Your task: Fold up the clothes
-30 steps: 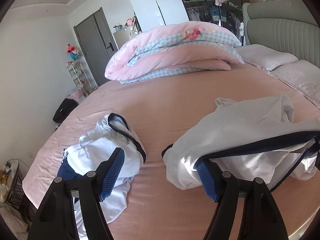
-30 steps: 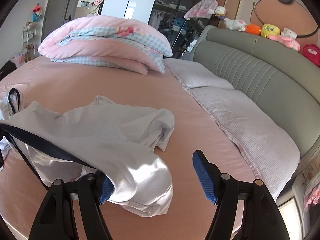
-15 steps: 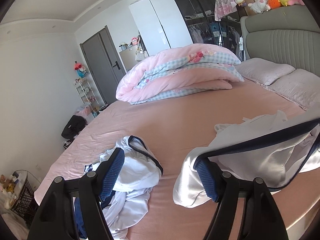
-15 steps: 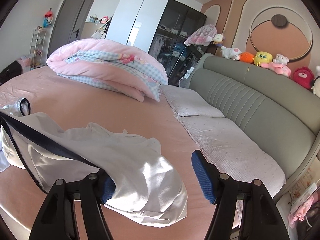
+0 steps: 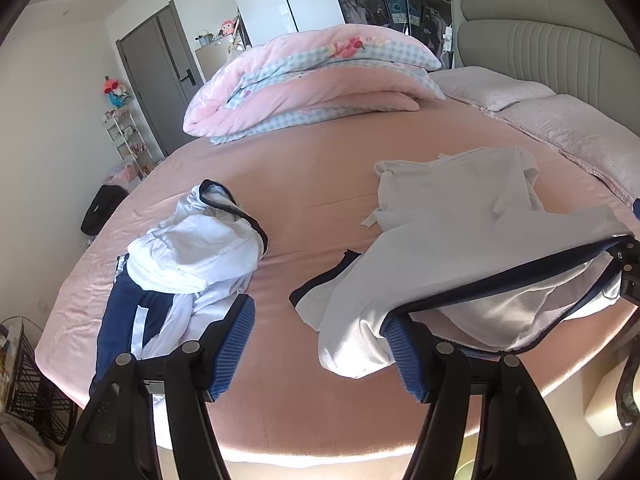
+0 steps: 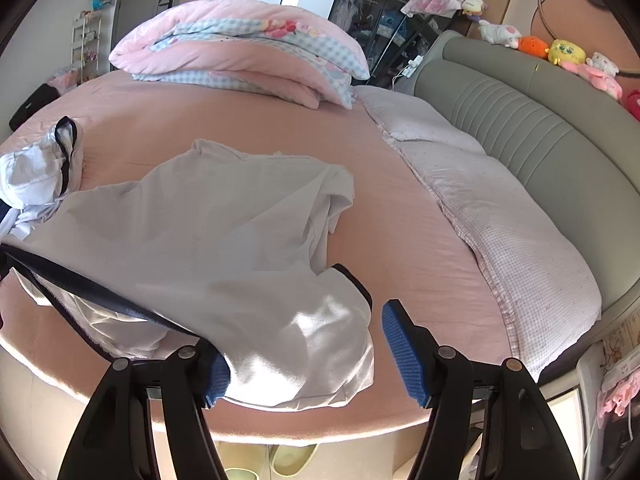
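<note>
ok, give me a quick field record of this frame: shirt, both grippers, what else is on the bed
shirt: white shirt, navy hem stretched between the grippers, rest lying on the bed
left gripper: open, jaws just closing; hem on one finger, not pinched
right gripper: open, hem on one finger
other clothes: white-and-navy pile
bed: pink sheet, folded quilt

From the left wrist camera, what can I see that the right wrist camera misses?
Left wrist only: the navy trousers under the crumpled white top, the grey door, and the black wire basket on the floor at lower left.

Right wrist only: the slippers below the bed edge, and the full row of plush toys on the headboard.

Both: the white garment with navy trim stretched between the grippers, the folded pink quilt, the pillows and the pink bed sheet.
</note>
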`<state>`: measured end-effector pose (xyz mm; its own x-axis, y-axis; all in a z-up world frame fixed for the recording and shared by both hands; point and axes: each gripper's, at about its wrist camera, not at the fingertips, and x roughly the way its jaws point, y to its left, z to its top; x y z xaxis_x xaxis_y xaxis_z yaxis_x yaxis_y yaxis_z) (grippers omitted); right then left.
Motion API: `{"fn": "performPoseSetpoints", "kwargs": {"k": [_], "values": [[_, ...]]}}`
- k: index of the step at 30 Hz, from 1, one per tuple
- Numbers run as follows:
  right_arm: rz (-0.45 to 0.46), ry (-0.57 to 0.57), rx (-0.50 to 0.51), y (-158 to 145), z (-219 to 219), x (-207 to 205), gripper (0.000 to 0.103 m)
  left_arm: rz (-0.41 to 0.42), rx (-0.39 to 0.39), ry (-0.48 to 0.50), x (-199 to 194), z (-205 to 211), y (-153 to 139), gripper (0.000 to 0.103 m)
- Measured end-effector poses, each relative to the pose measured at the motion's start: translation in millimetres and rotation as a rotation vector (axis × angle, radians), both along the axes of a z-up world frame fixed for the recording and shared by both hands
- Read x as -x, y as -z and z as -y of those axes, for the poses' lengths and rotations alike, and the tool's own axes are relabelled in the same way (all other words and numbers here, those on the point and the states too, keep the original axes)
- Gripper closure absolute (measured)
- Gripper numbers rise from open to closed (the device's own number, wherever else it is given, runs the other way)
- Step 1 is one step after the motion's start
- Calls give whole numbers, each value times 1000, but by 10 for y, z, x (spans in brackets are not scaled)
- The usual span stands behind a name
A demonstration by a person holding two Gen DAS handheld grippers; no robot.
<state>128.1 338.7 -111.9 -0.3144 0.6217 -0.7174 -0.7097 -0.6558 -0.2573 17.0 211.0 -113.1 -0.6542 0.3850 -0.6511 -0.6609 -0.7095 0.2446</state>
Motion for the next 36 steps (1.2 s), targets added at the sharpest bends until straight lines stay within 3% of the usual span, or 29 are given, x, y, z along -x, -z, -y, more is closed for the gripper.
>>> {"fn": "performPoseSetpoints", "kwargs": {"k": [5, 9, 11, 14, 18, 21, 24, 28, 36], "values": [[34, -52, 1, 130, 92, -48, 36, 67, 2, 35, -58, 22, 101, 39], [118, -171, -196, 126, 373, -13, 36, 67, 0, 80, -113, 54, 90, 39], [181, -252, -318, 144, 534, 38, 36, 42, 1, 103, -141, 73, 44, 38], [210, -362, -364, 147, 713, 86, 36, -1, 11, 156, -179, 89, -22, 36], [199, -460, -323, 123, 805, 163, 36, -91, 32, 285, -280, 95, -95, 33], [222, -543, -369, 136, 878, 253, 36, -162, 61, 396, -363, 106, -122, 33], [286, -656, -466, 235, 974, 363, 36, -171, 85, 473, -340, 101, -129, 33], [391, -826, -584, 427, 1147, 459, 36, -189, 115, 501, -261, 86, -120, 33], [529, -1012, -665, 816, 1282, 579, 36, -186, 153, 567, -223, 144, -32, 33]]}}
